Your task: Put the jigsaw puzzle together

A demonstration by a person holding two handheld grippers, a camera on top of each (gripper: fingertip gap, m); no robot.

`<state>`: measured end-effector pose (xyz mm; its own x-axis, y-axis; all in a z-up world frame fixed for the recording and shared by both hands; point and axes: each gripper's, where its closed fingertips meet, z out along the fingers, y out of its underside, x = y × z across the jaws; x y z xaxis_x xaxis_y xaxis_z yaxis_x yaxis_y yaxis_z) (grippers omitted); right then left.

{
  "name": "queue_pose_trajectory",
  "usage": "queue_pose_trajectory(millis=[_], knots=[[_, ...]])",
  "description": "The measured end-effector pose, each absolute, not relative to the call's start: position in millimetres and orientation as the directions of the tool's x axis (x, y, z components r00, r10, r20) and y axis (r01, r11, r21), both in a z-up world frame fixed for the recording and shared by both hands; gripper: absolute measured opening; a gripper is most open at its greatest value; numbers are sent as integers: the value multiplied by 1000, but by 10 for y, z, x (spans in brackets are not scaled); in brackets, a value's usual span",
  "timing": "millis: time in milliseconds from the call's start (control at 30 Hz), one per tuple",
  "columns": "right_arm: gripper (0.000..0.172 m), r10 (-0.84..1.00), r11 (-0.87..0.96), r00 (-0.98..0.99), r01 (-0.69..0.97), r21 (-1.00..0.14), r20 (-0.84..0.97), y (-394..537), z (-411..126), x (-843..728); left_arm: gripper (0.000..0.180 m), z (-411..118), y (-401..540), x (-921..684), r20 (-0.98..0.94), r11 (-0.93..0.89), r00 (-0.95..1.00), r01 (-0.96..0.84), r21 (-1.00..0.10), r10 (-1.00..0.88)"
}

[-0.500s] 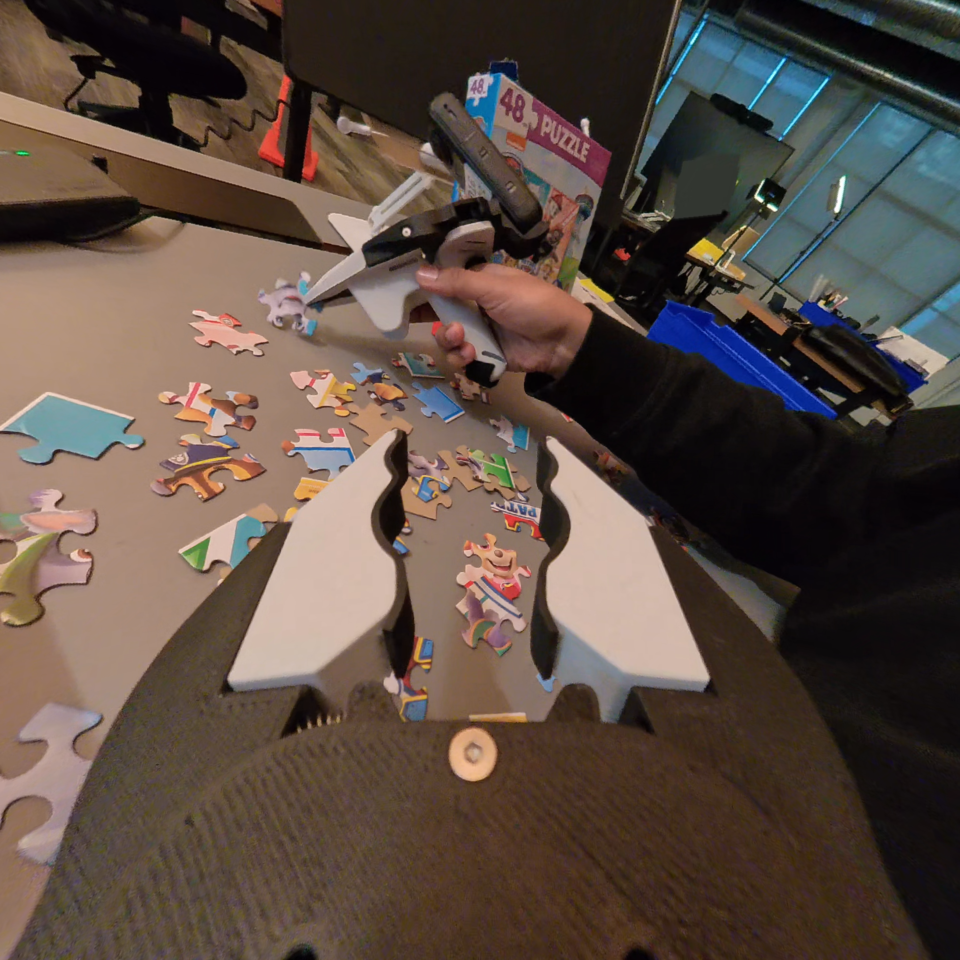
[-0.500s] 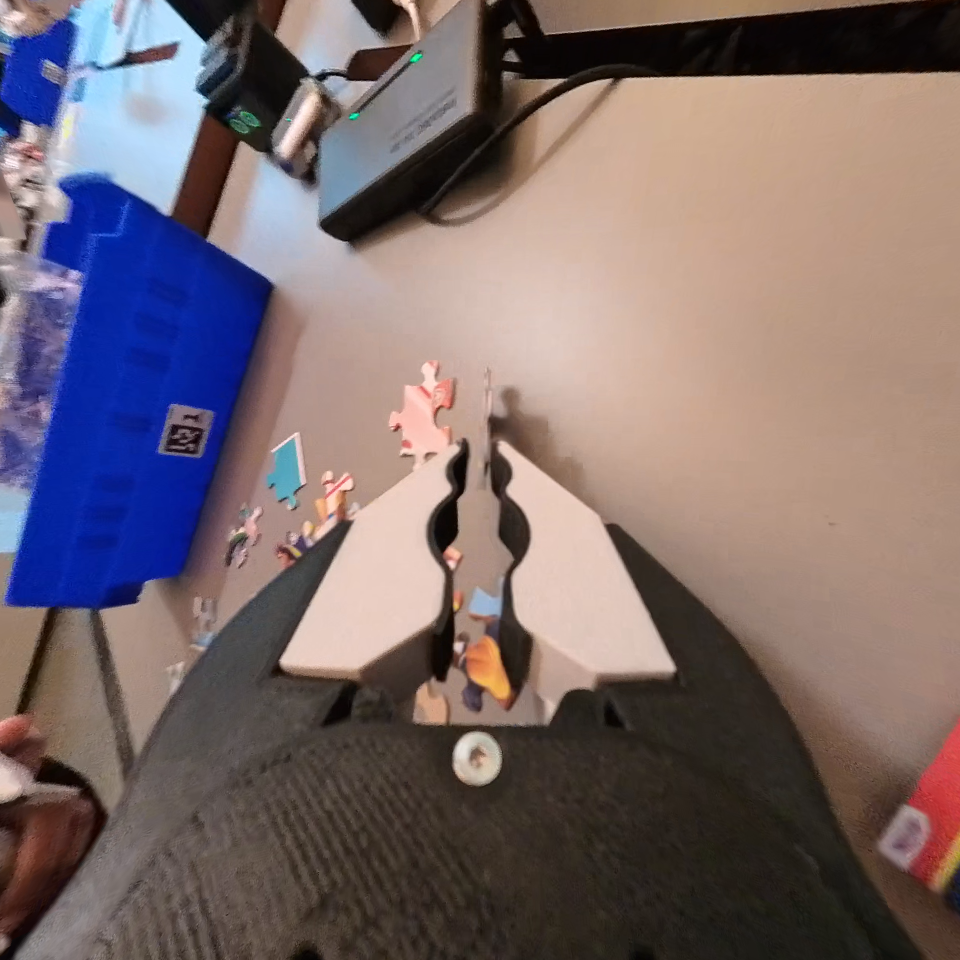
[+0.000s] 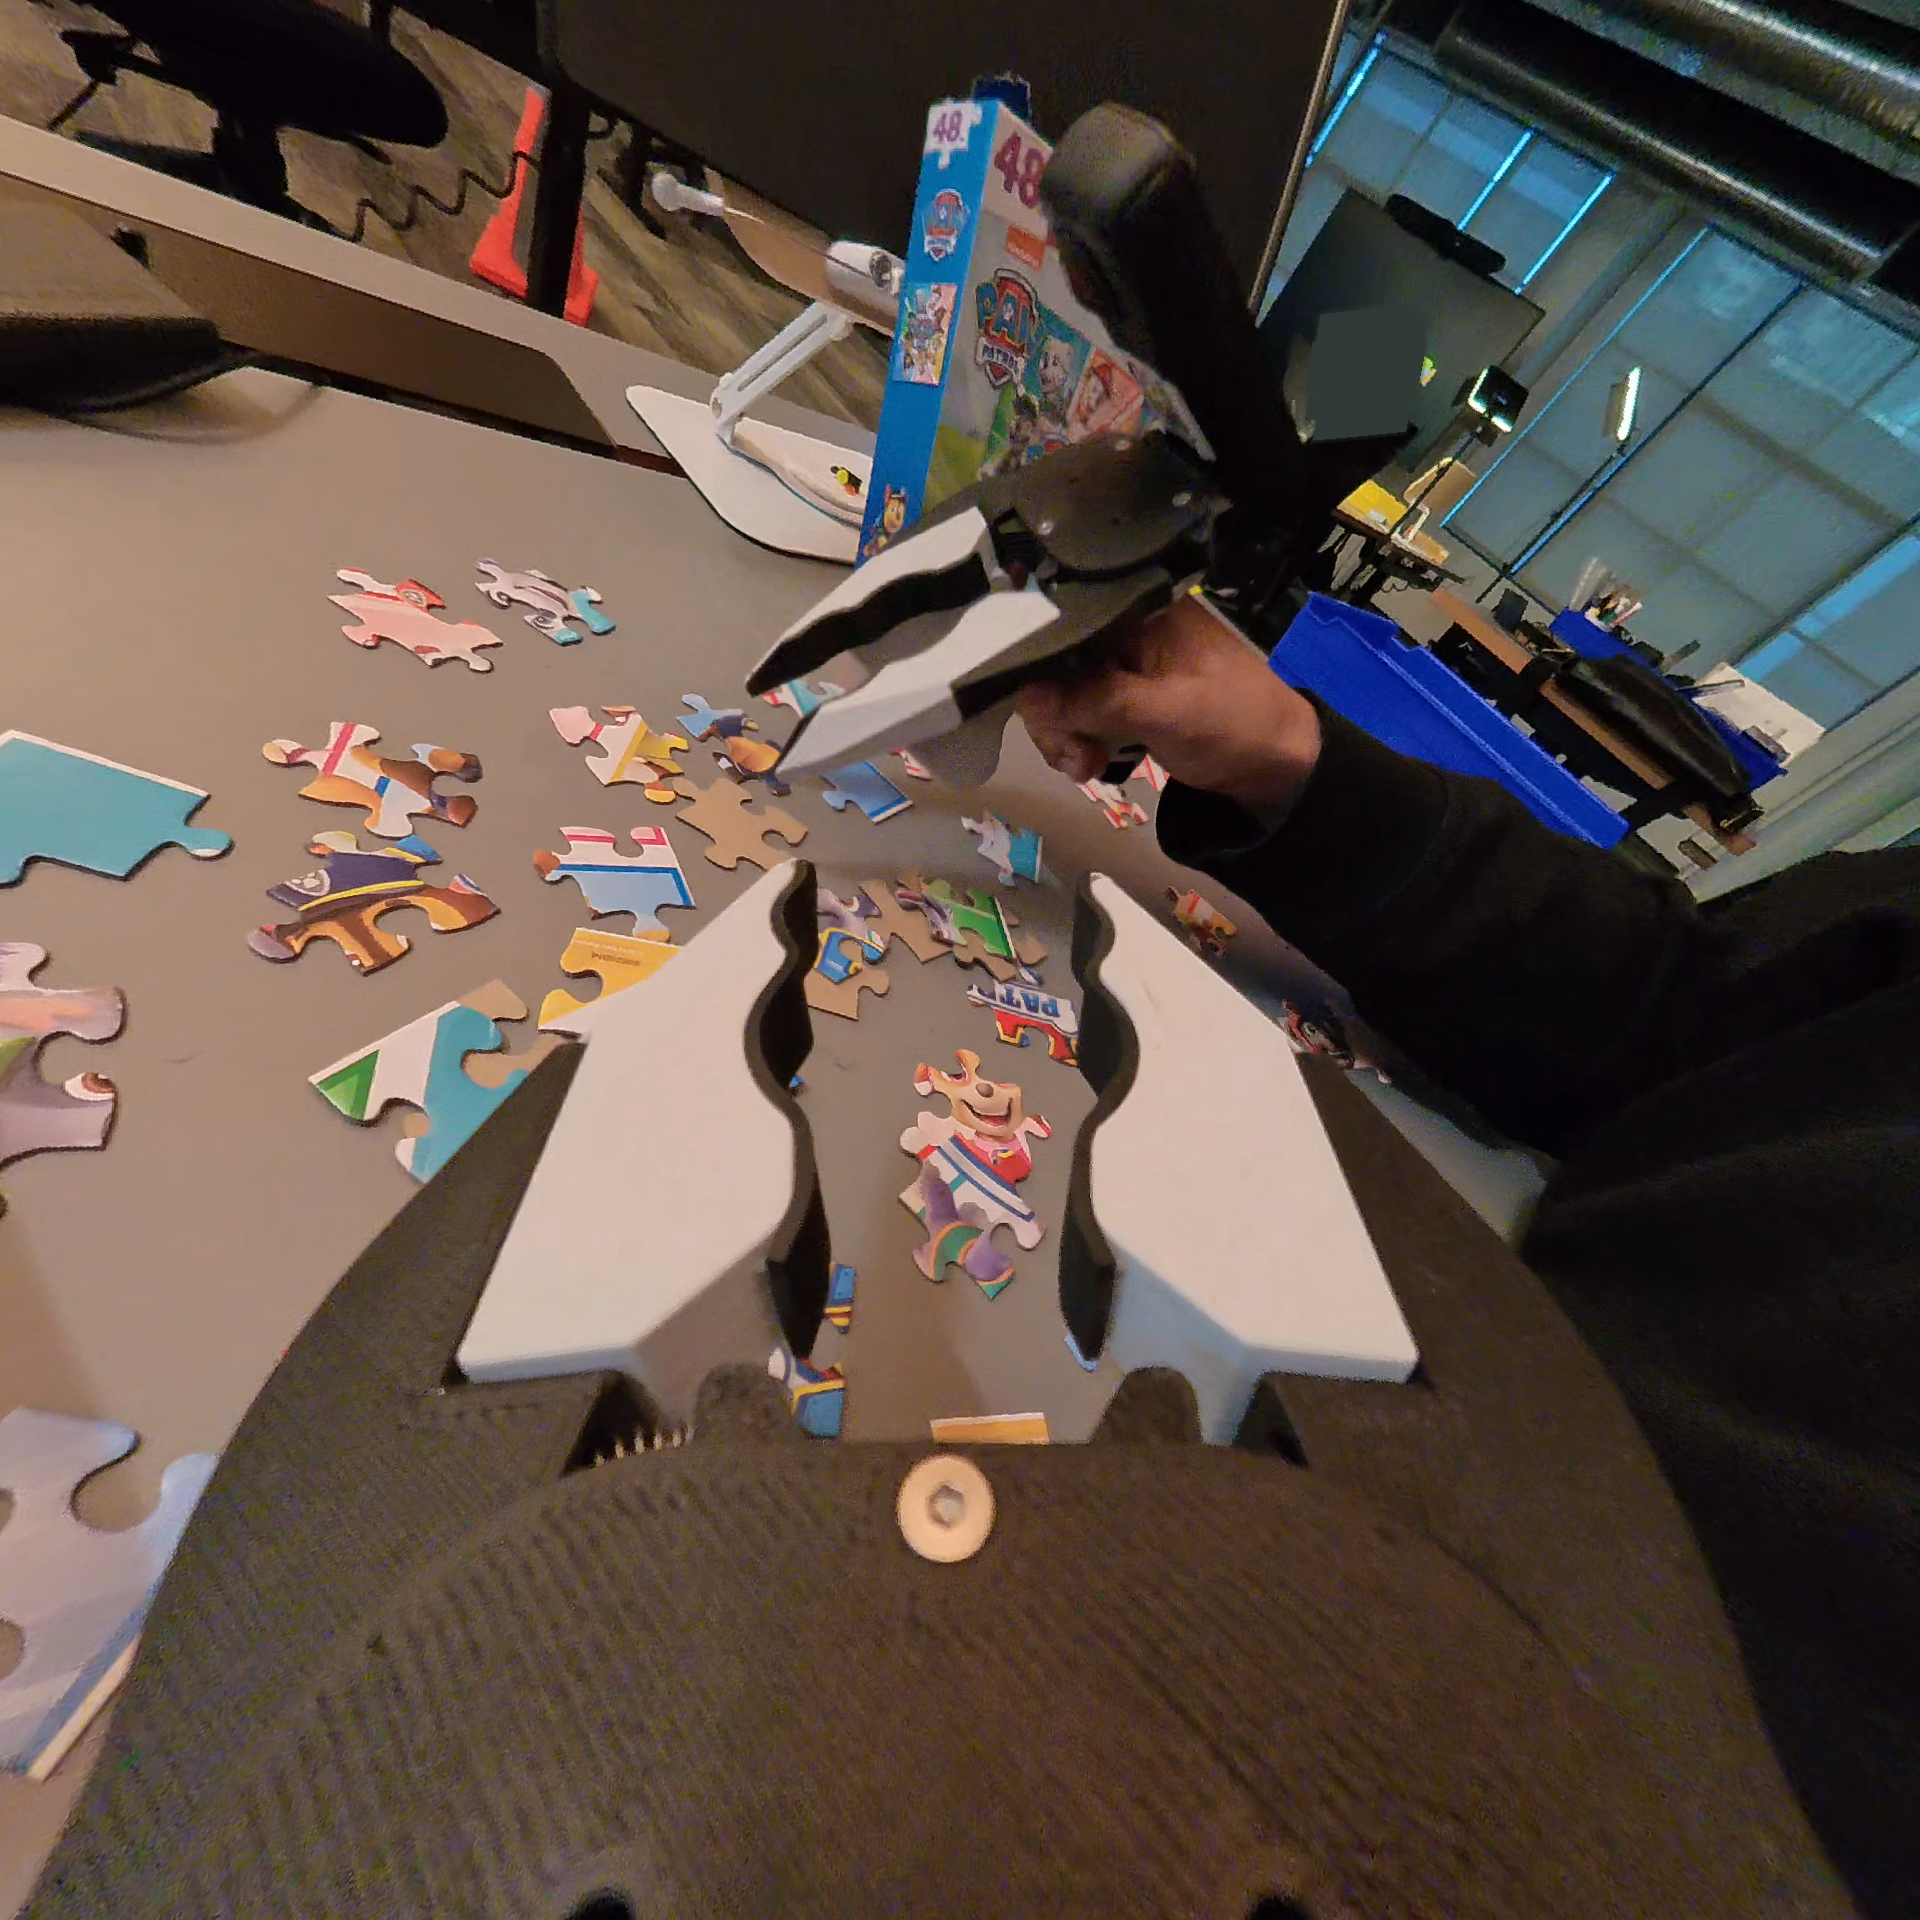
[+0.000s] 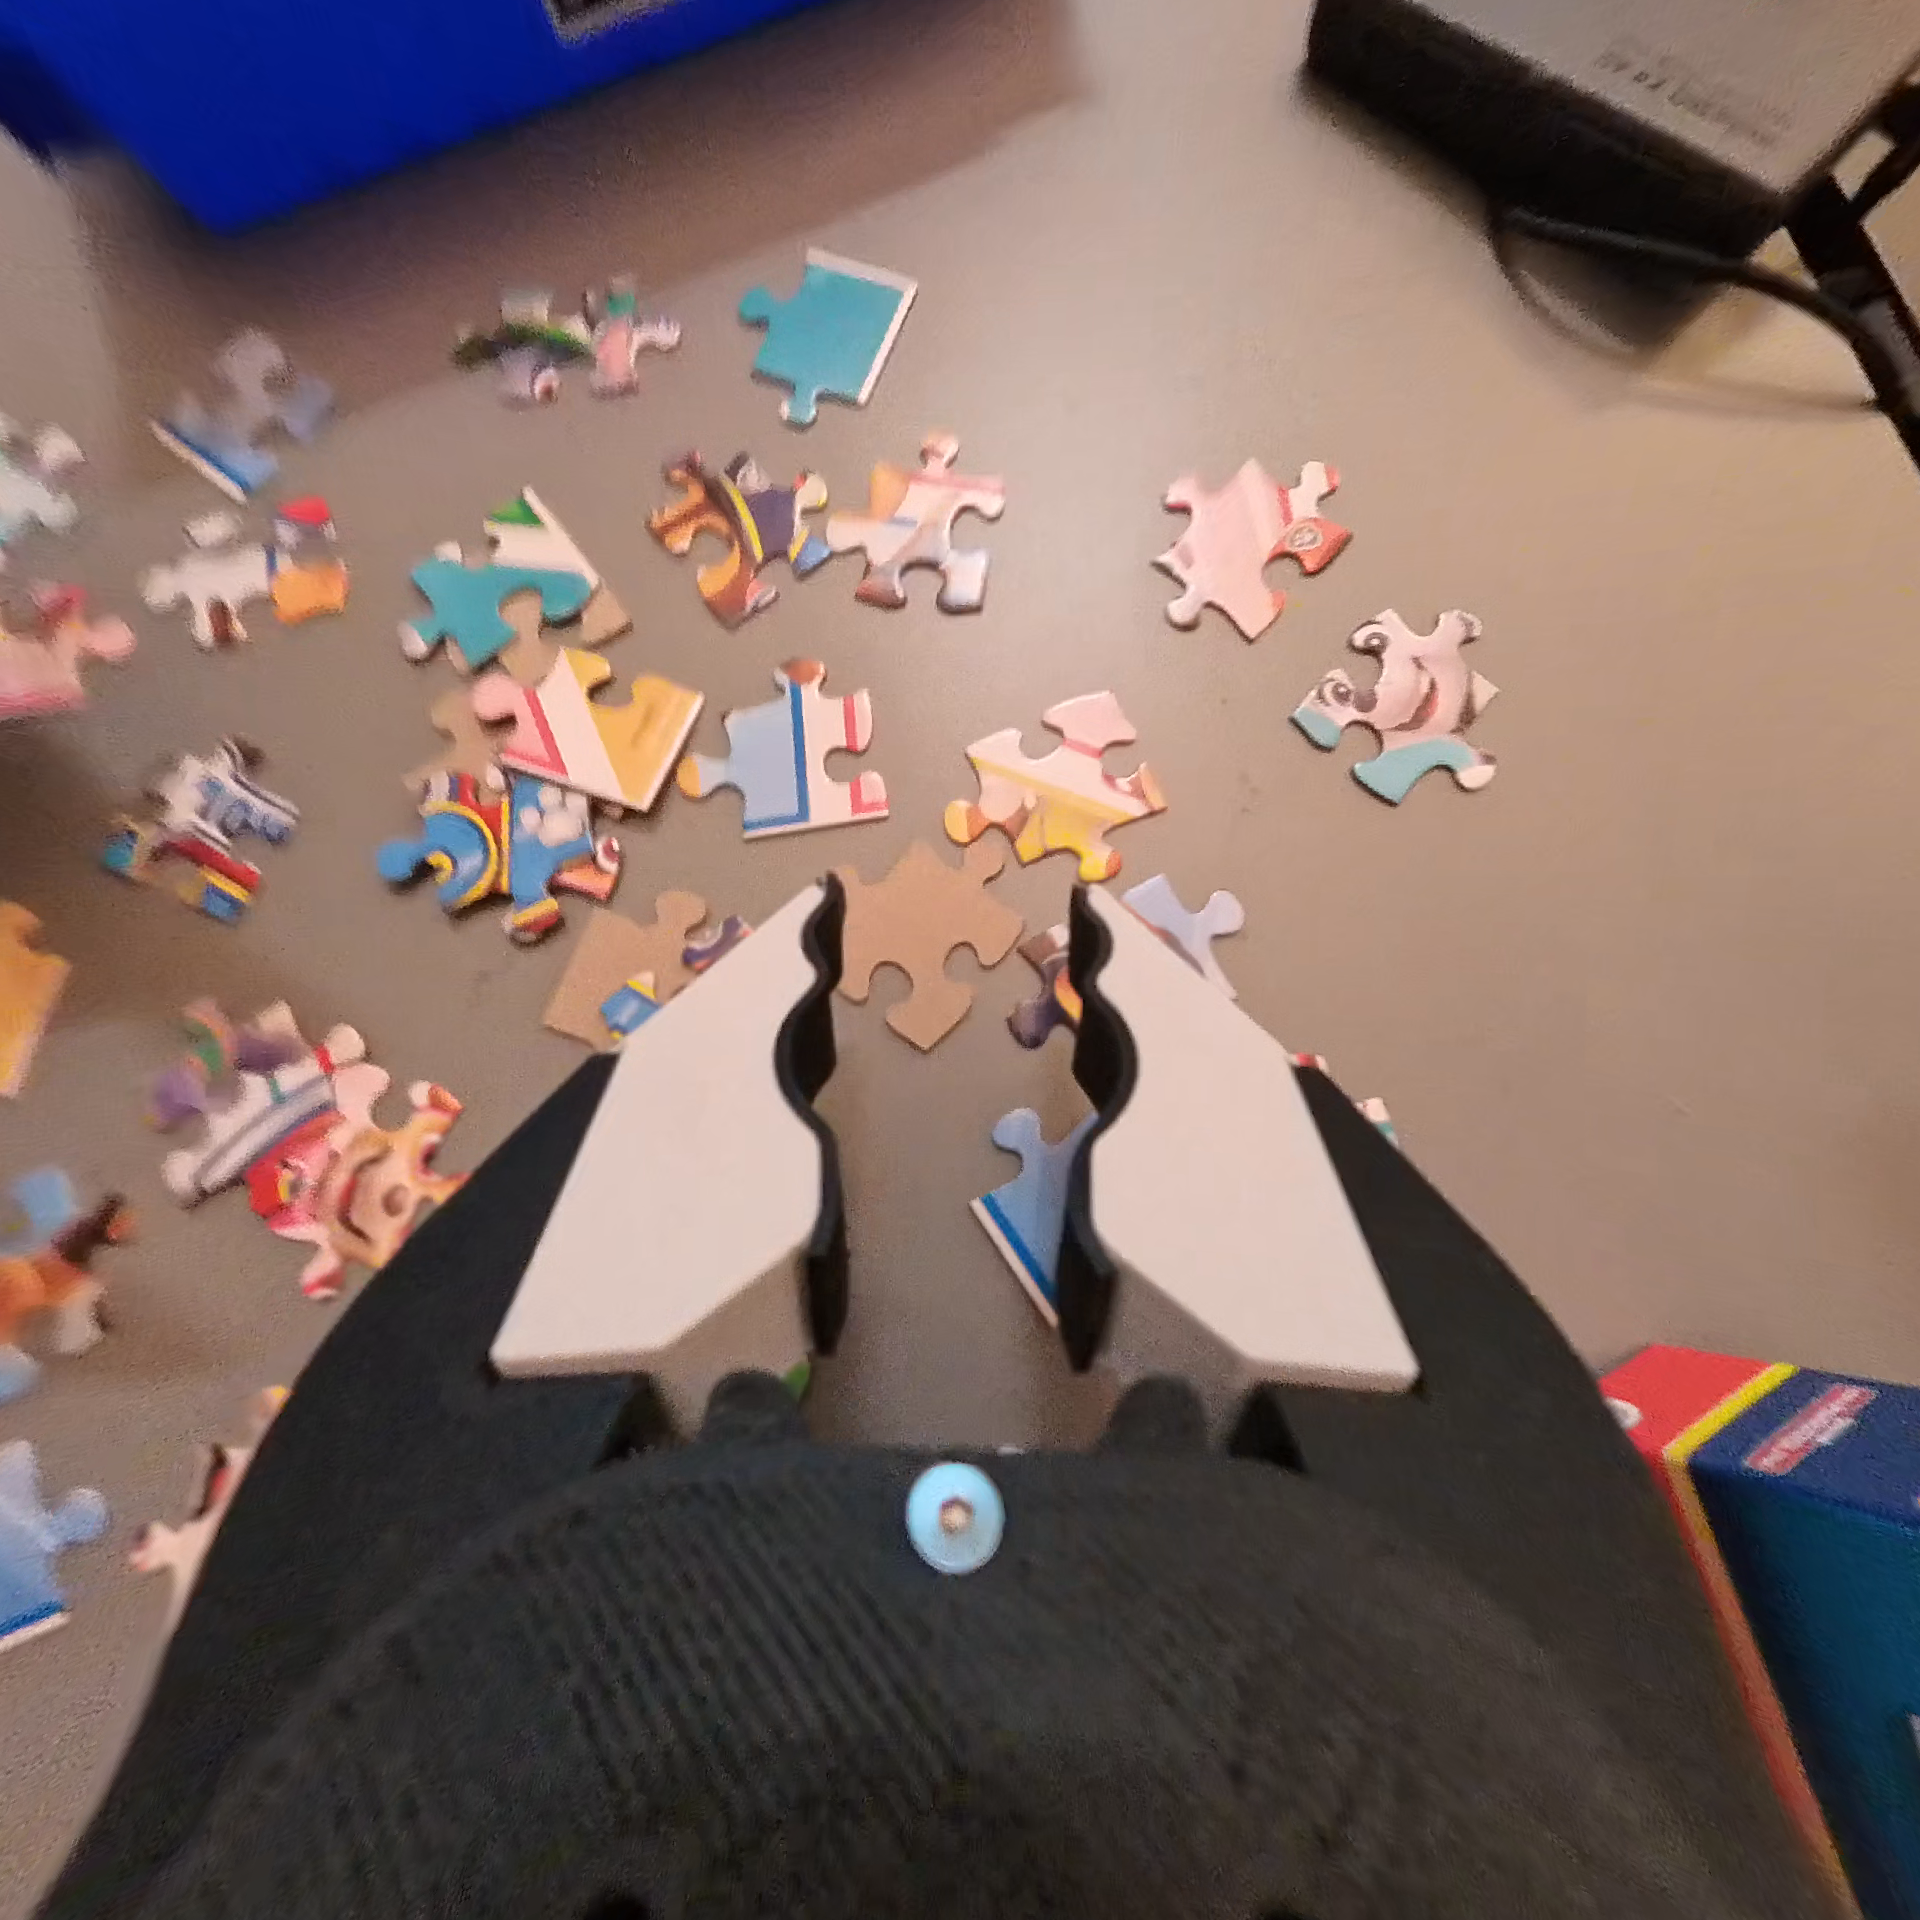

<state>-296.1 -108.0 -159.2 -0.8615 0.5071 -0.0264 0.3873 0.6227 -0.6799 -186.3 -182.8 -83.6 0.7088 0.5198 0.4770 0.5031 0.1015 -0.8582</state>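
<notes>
The left gripper (image 3: 940,904) hangs at centre frame of its own view with jaws apart and nothing between them, above a cartoon-dog cardboard puzzle piece (image 3: 971,1169) lying on the grey table (image 3: 208,499). The right gripper (image 4: 951,904), also spread and bare, hovers over a face-down brown cardboard puzzle piece (image 4: 925,951) at centre frame. A tall blue puzzle box (image 3: 961,343) stands at upper centre of the left view; a blue plastic bin (image 4: 343,83) fills the right view's upper left.
</notes>
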Motion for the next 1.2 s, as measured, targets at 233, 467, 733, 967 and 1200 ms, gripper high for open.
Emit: queue_pose_trajectory(millis=[233, 467, 733, 967, 1200], knots=[[50, 446, 669, -895, 342, -660, -13, -1206, -1845, -2892, 47, -884, -1768, -1797, 459, 60, 714, 508, -859, 528], [38, 447, 701, -895, 348, -623, 3, -1214, -1911, -2889, 47, -897, -1807, -1785, 457, 59, 707, 510, -858, 540], [0, 448, 641, -894, 321, -697, 0, -1259, -1759, -2856, 47, -900, -1748, -1793, 463, 57, 715, 512, -857, 524], [16, 524, 571, -852, 366, -735, -18, -1039, -1501, -2998, 47, -903, -1691, -1792, 471, 59, 719, 517, -854, 511], [60, 512, 618, -858, 410, -671, -53, -945, -1759, -3032, 47, -919, -1654, -1782, 471, 50, 723, 520, -853, 506]])
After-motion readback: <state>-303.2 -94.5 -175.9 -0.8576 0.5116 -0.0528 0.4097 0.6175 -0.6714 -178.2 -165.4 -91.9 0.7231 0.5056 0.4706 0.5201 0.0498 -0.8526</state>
